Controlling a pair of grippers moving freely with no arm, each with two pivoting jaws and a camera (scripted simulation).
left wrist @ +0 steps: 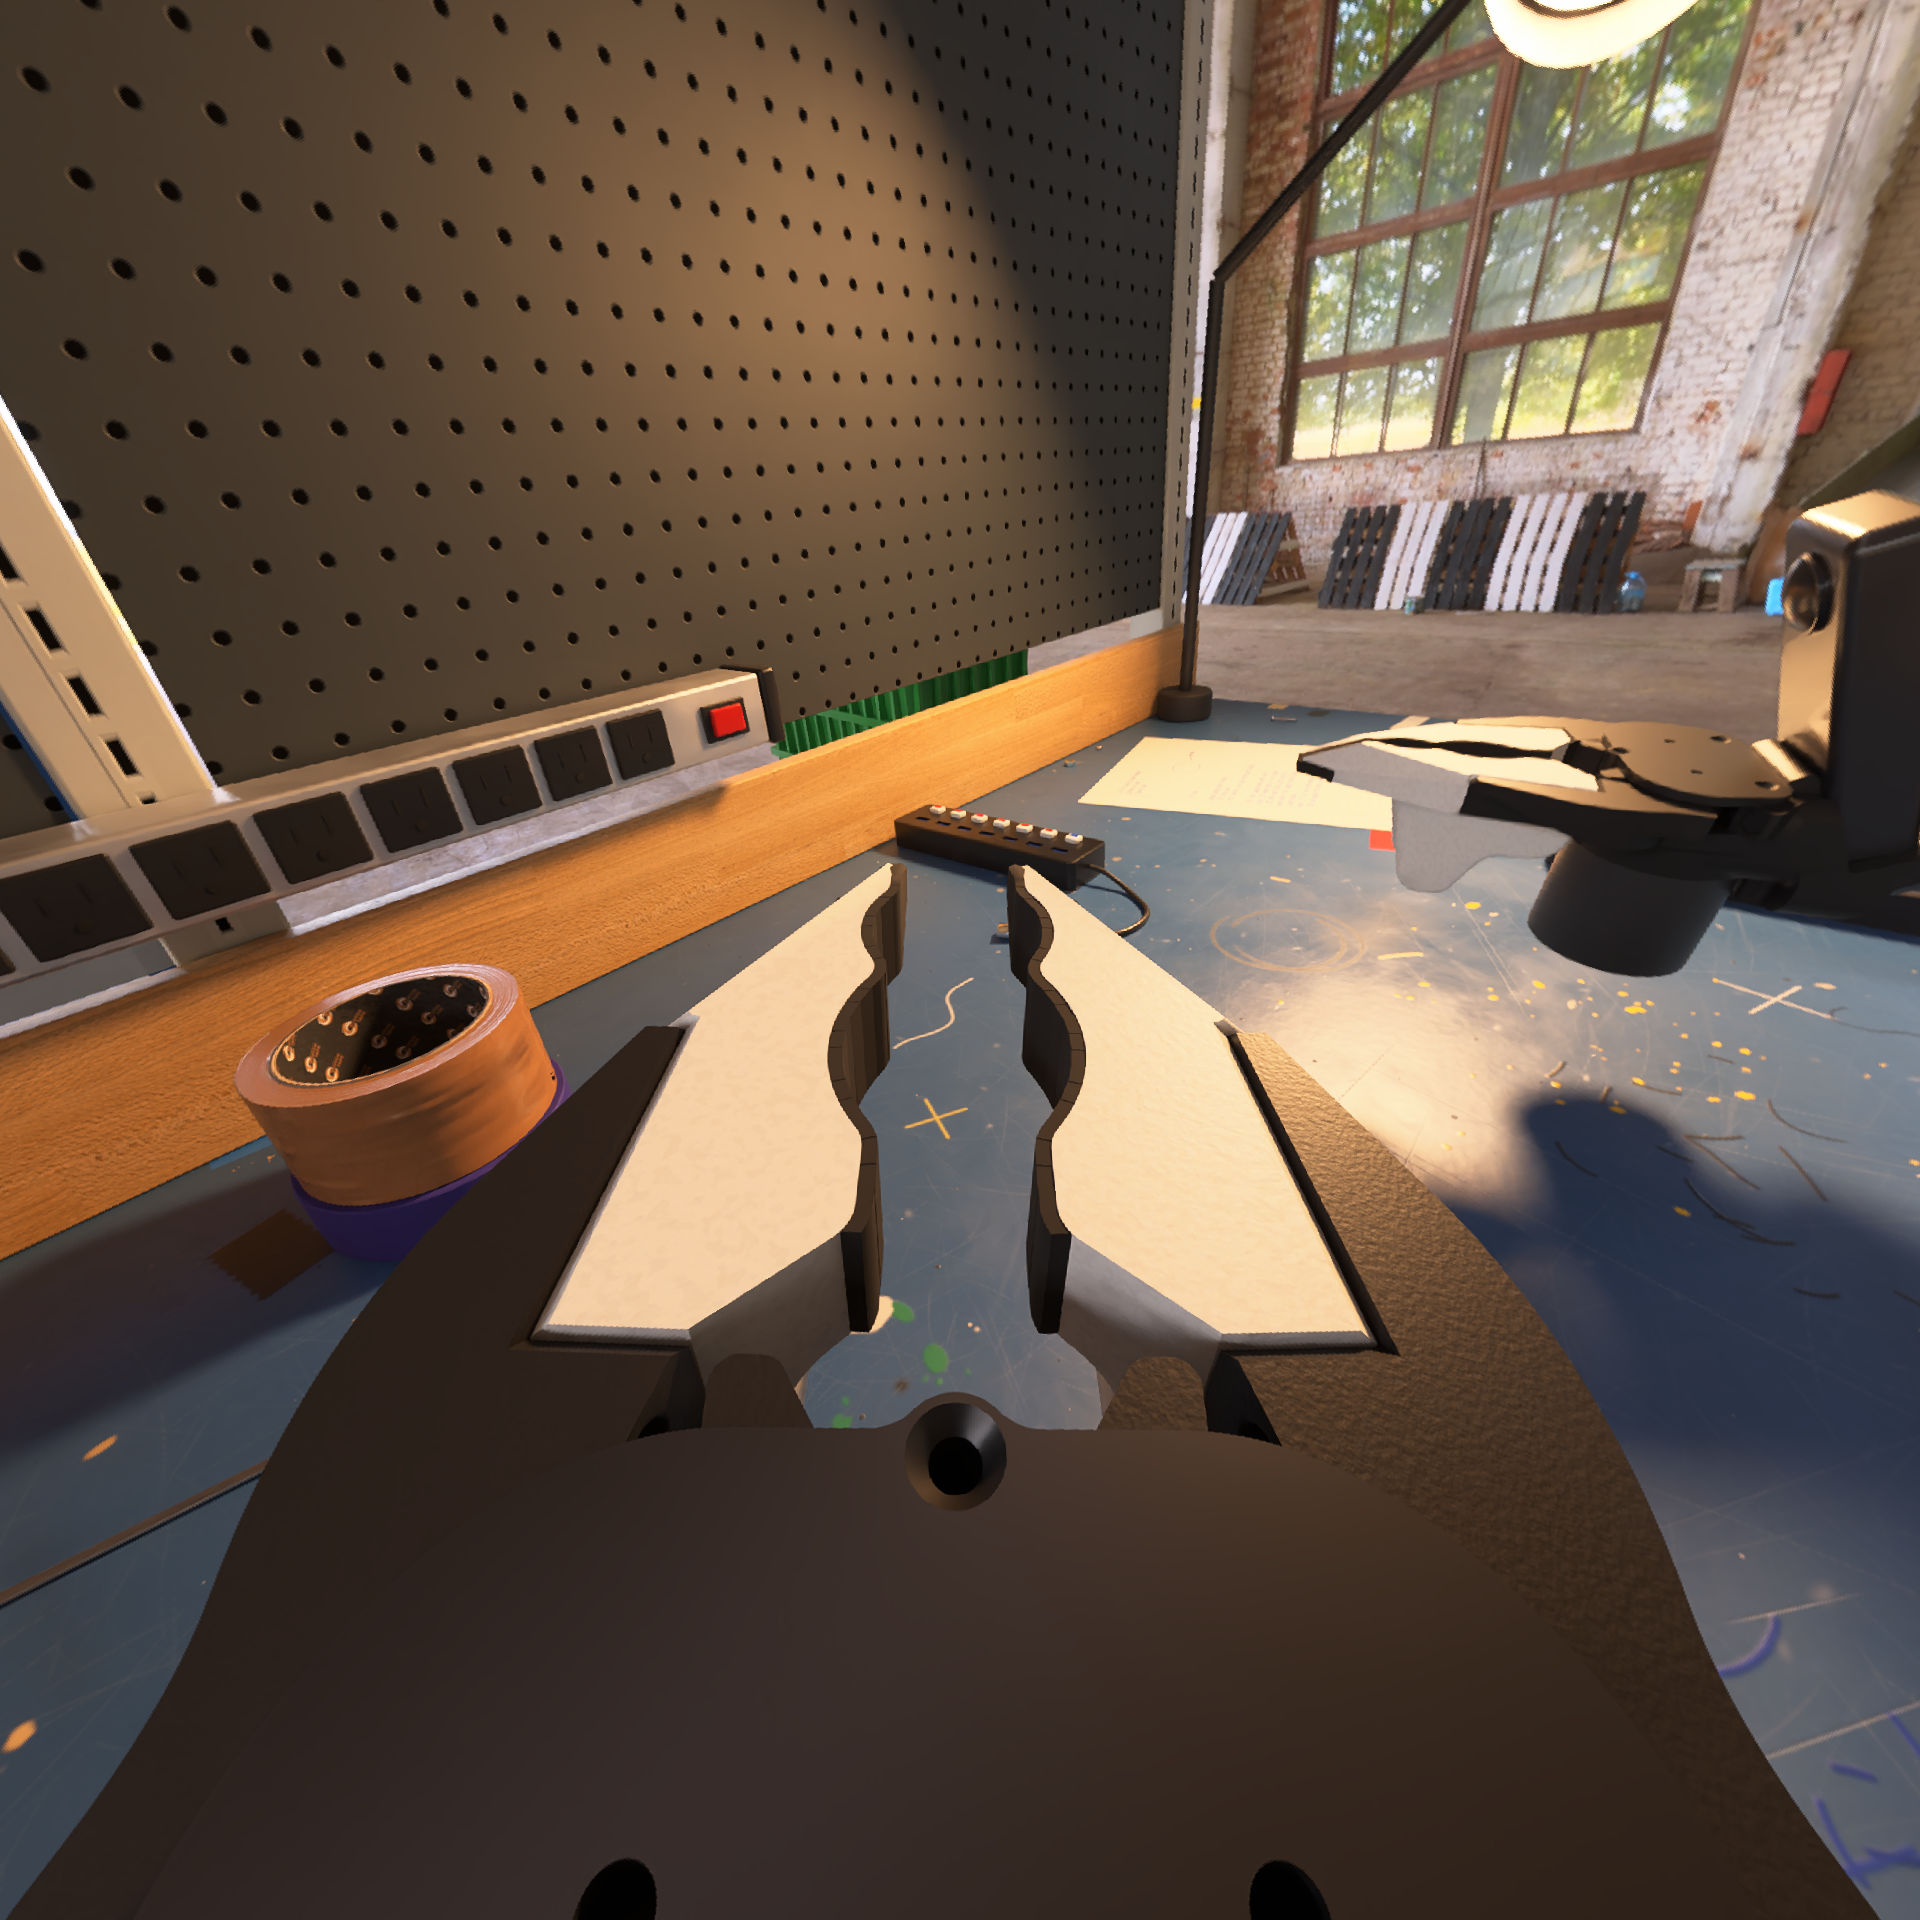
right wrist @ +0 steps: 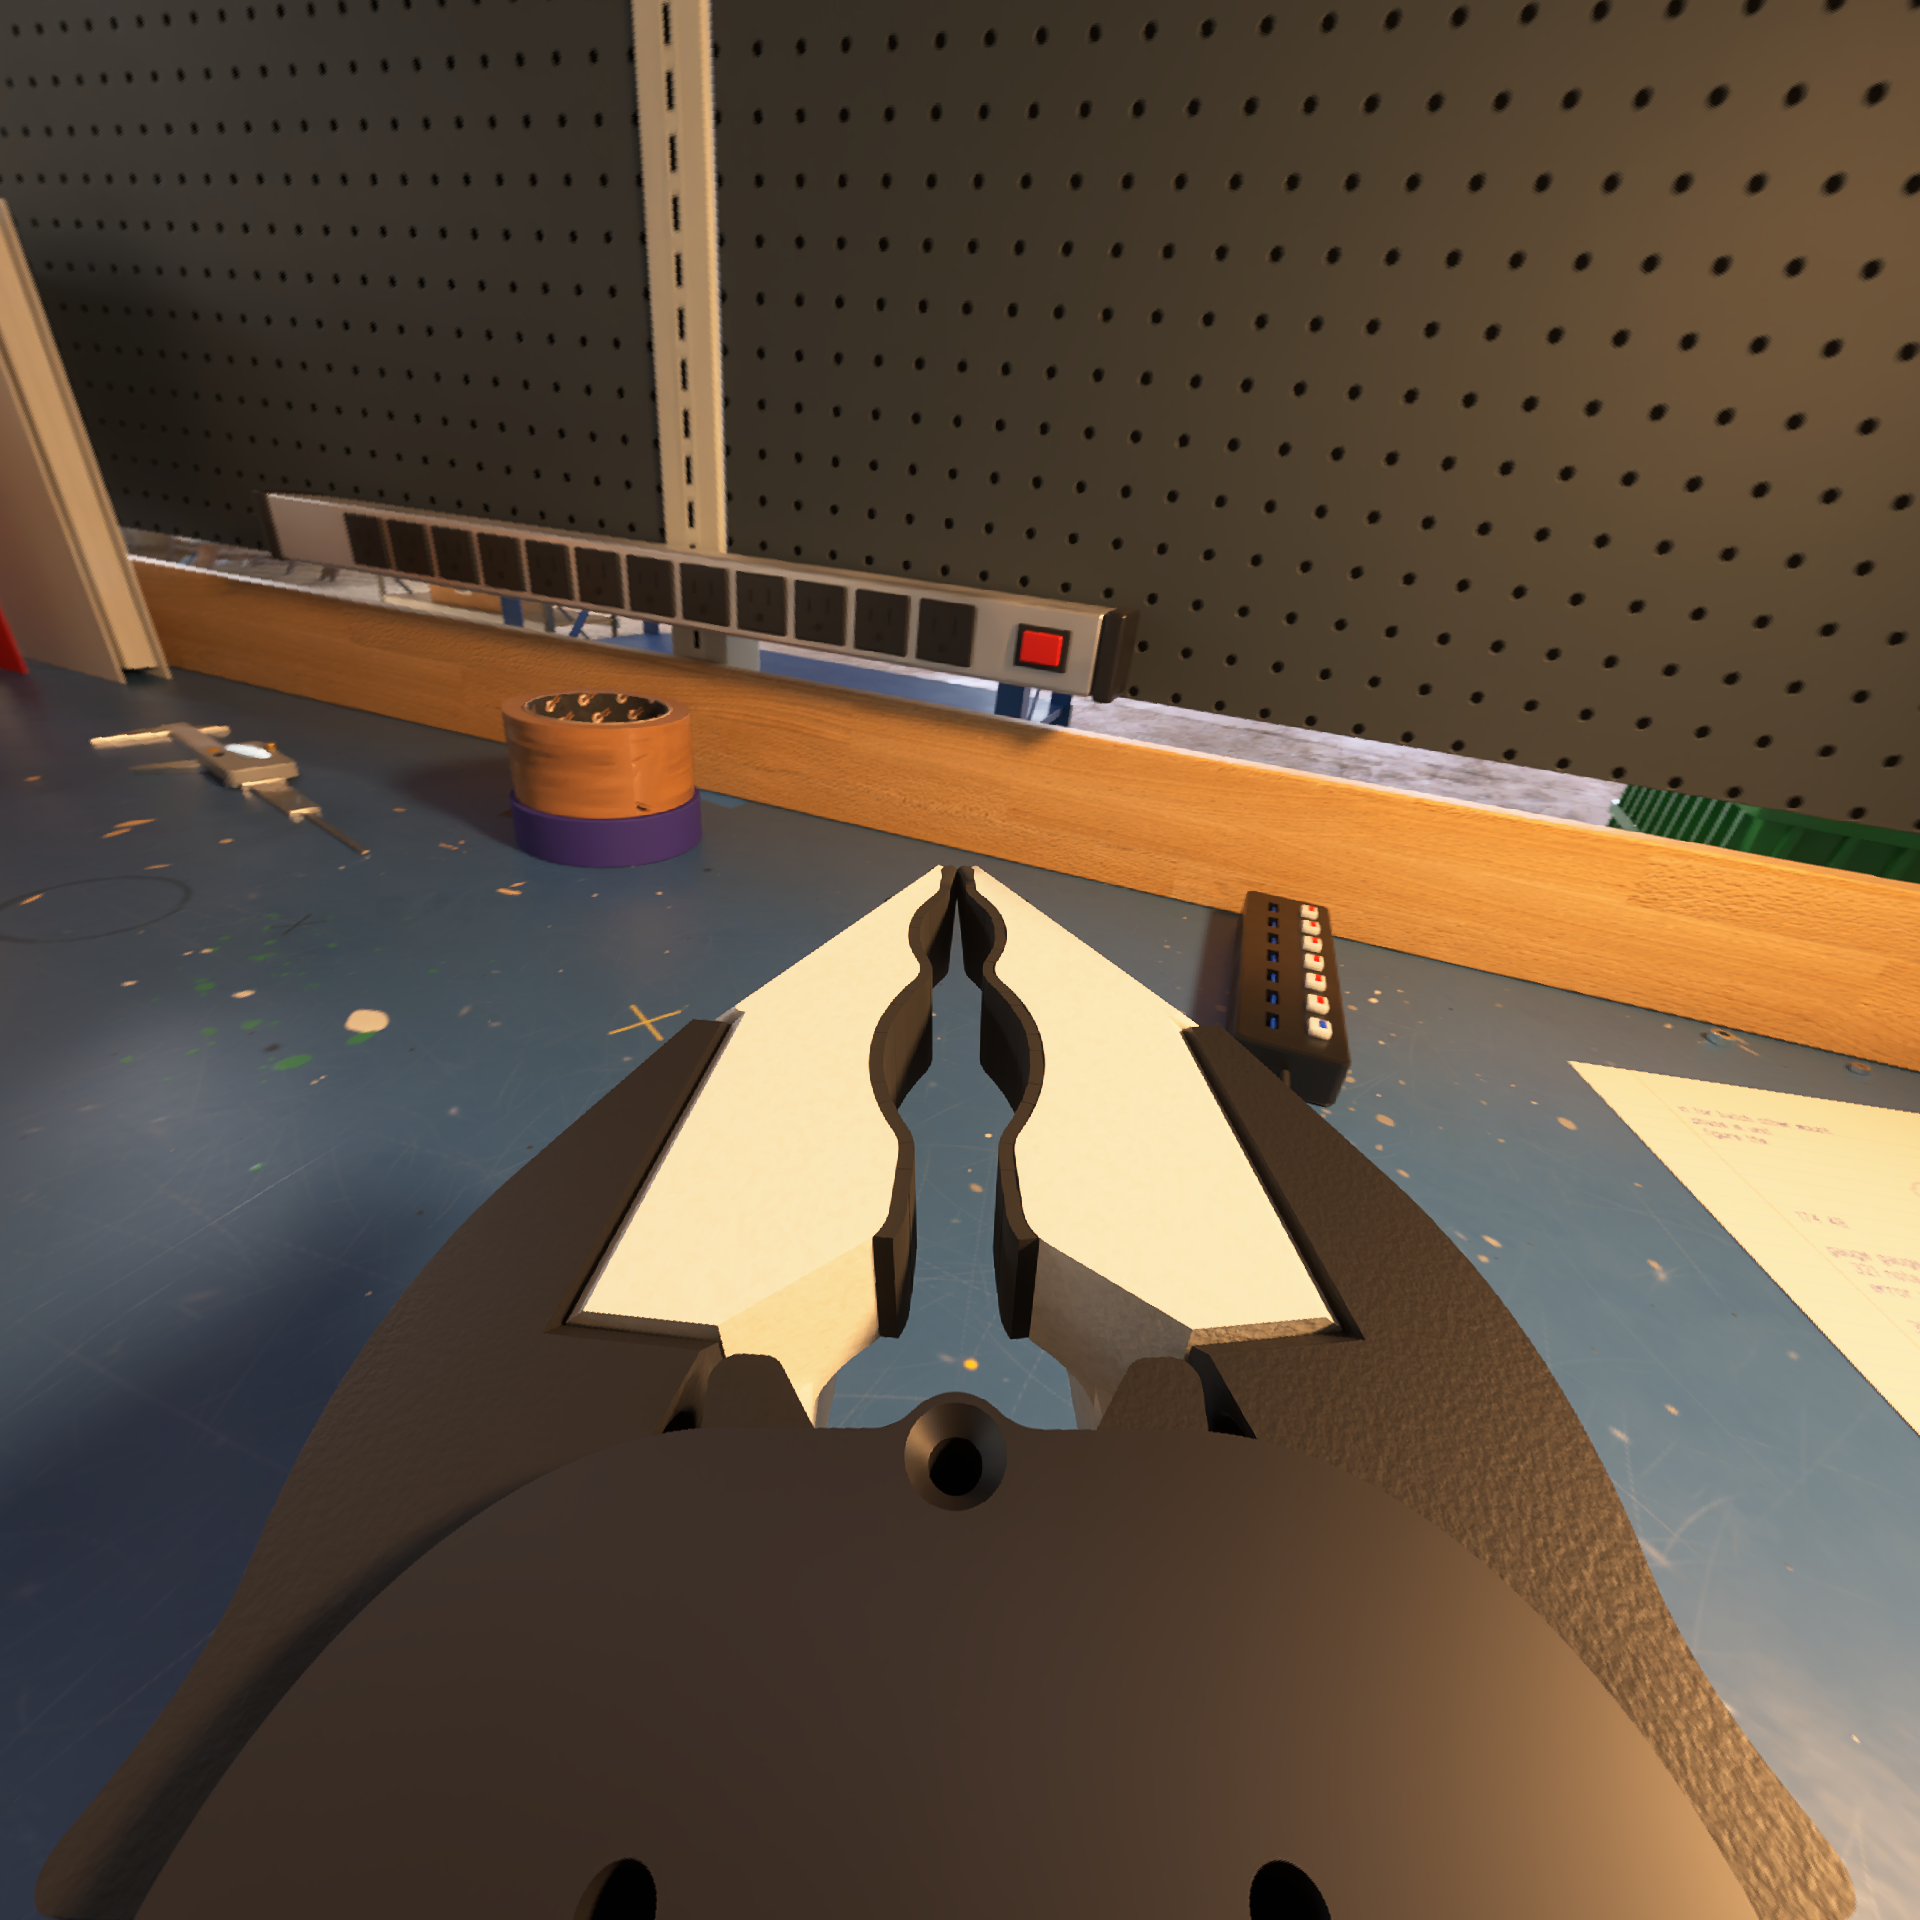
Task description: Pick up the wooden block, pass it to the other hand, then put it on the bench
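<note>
We can't spot the wooden block anywhere, so pickup, handoff and placing look undone. Our left gripper (left wrist: 954, 883) hangs slightly parted and empty; our right gripper (right wrist: 956, 871) is pinched closed on nothing. Brown tape roll (left wrist: 400, 1081) at nine o'clock.

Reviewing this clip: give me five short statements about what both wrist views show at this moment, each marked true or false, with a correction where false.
1. The left gripper holds a wooden block. False: its fingers are apart with nothing between them, and no block shows in either view.
2. The right gripper has its fingertips closed together, holding nothing. True.
3. The brown tape roll sits on top of a purple roll. True.
4. The power strip has a green switch. False: the switch is red.
5. A sheet of paper lies on the blue bench top. True.
</note>
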